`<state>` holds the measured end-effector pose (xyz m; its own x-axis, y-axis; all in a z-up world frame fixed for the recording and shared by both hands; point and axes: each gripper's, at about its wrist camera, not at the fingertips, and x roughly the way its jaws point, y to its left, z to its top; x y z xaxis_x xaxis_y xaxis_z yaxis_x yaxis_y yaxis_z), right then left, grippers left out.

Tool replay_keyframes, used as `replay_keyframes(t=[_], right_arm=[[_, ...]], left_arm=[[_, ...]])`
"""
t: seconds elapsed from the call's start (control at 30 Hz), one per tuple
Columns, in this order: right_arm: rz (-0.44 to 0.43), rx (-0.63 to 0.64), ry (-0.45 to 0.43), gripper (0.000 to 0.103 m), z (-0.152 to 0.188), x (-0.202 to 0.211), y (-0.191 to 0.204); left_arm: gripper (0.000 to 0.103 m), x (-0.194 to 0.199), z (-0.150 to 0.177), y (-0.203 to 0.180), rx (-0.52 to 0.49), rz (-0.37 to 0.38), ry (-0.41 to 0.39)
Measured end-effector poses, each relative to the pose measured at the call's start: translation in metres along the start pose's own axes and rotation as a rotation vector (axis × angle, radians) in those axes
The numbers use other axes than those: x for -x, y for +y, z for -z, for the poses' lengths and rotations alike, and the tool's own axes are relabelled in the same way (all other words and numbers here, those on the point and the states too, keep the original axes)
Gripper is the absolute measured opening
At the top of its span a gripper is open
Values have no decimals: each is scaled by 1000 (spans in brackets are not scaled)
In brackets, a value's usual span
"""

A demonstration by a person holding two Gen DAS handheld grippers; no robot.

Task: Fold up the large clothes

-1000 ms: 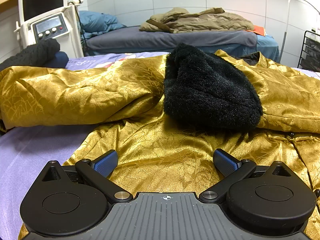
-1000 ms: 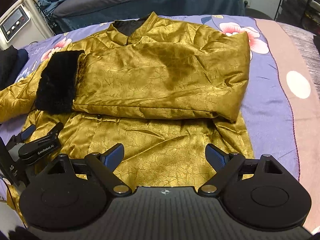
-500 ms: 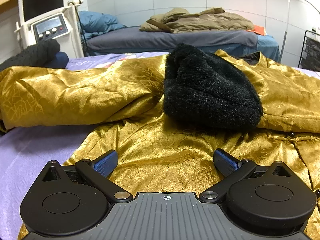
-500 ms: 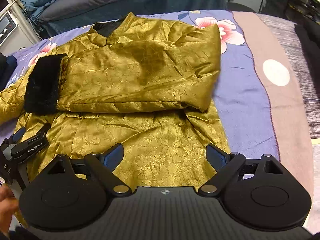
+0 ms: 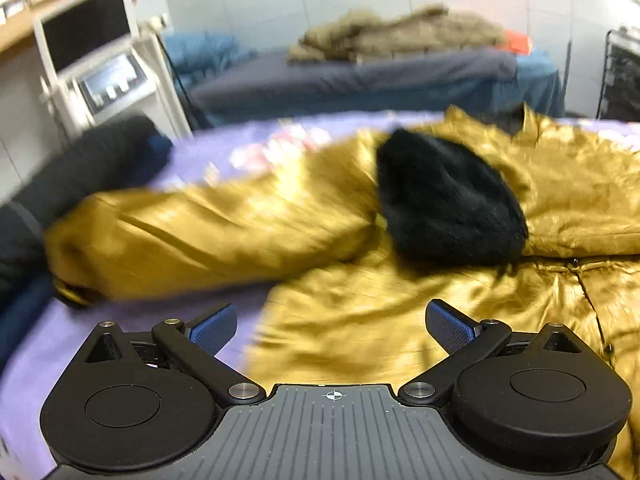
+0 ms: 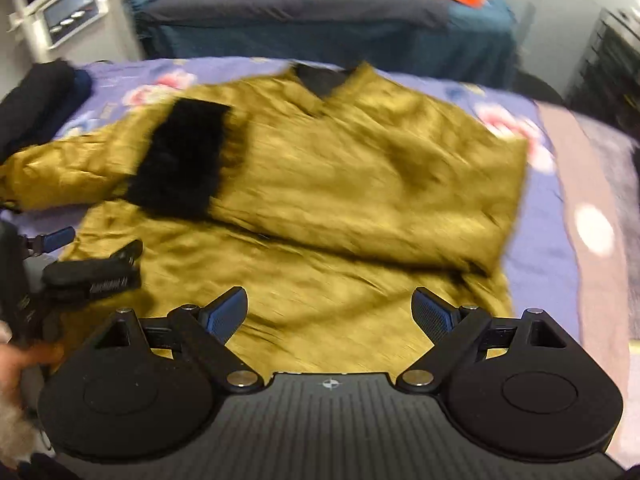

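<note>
A gold satin jacket (image 5: 360, 320) (image 6: 340, 208) lies spread on a purple flowered bedspread (image 6: 540, 256). One sleeve with a black fur cuff (image 5: 448, 208) (image 6: 180, 164) is folded across the chest. The other sleeve (image 5: 200, 236) stretches out to the left. My left gripper (image 5: 332, 324) is open and empty, above the jacket's lower left part; it also shows in the right wrist view (image 6: 72, 256). My right gripper (image 6: 330, 314) is open and empty above the jacket's hem. Both views are blurred by motion.
Dark folded clothes (image 5: 80, 172) lie at the bed's left edge. A white machine with a screen (image 5: 100, 60) stands behind them. A second bed (image 5: 360, 76) with an olive coat (image 5: 400, 34) is at the back. A black rack (image 6: 608, 68) stands far right.
Both grippers have swung left, and the left one has risen. The jacket has not moved. Both grippers stay open.
</note>
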<state>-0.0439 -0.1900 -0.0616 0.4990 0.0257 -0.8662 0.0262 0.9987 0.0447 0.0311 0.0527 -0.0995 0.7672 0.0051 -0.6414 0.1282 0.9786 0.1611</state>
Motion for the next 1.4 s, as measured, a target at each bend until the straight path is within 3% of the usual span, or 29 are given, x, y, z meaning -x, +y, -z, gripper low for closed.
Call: replay_keyframes(t=[0.1, 0.3, 0.47, 0.6, 0.67, 0.8, 0.83, 0.87, 0.9, 0.93, 1.0, 1.07, 1.13, 1.17, 1.23, 1.3, 1.33, 1.4], right_arm=[[-85, 97, -27, 91, -19, -8, 41], [-291, 428, -106, 90, -66, -34, 167], [-432, 748, -222, 90, -96, -54, 291], [-421, 979, -280, 86, -95, -83, 373], [-369, 1100, -296, 79, -81, -101, 404], [-217, 1355, -301, 76, -51, -146, 440], [-148, 1407, -301, 66, -46, -159, 444], [-84, 1439, -302, 41, -44, -168, 445], [-58, 1447, -286, 26, -46, -173, 446], [-81, 1422, -254, 12, -53, -172, 444], [-243, 1302, -190, 11, -73, -150, 438], [-471, 1132, -101, 10, -103, -119, 425], [-729, 916, 49, 11, -140, -101, 401], [-853, 798, 135, 11, -157, -101, 385], [-1020, 577, 248, 11, -185, -113, 357], [-1086, 422, 321, 11, -203, -139, 339], [-1050, 358, 324, 13, -208, -153, 333], [-860, 274, 256, 40, -211, -172, 326]], left_arm=[[103, 25, 9, 53, -16, -16, -37], [103, 33, 28, 159, 11, -193, 53], [103, 38, 46, 215, 143, -283, 111], [103, 48, 66, 231, 213, -288, 152], [103, 52, 75, 233, 234, -280, 169], [103, 58, 90, 244, 295, -271, 200], [103, 59, 93, 246, 302, -276, 203], [103, 59, 94, 248, 309, -285, 206], [103, 58, 95, 251, 317, -291, 208], [103, 59, 97, 254, 328, -293, 209], [103, 60, 100, 261, 358, -294, 210], [103, 61, 100, 269, 385, -296, 216], [103, 62, 100, 276, 413, -304, 213], [103, 62, 100, 278, 426, -307, 212], [103, 60, 99, 283, 444, -300, 208], [103, 57, 97, 285, 456, -289, 205], [103, 55, 95, 285, 458, -281, 203], [103, 51, 90, 285, 460, -265, 191]])
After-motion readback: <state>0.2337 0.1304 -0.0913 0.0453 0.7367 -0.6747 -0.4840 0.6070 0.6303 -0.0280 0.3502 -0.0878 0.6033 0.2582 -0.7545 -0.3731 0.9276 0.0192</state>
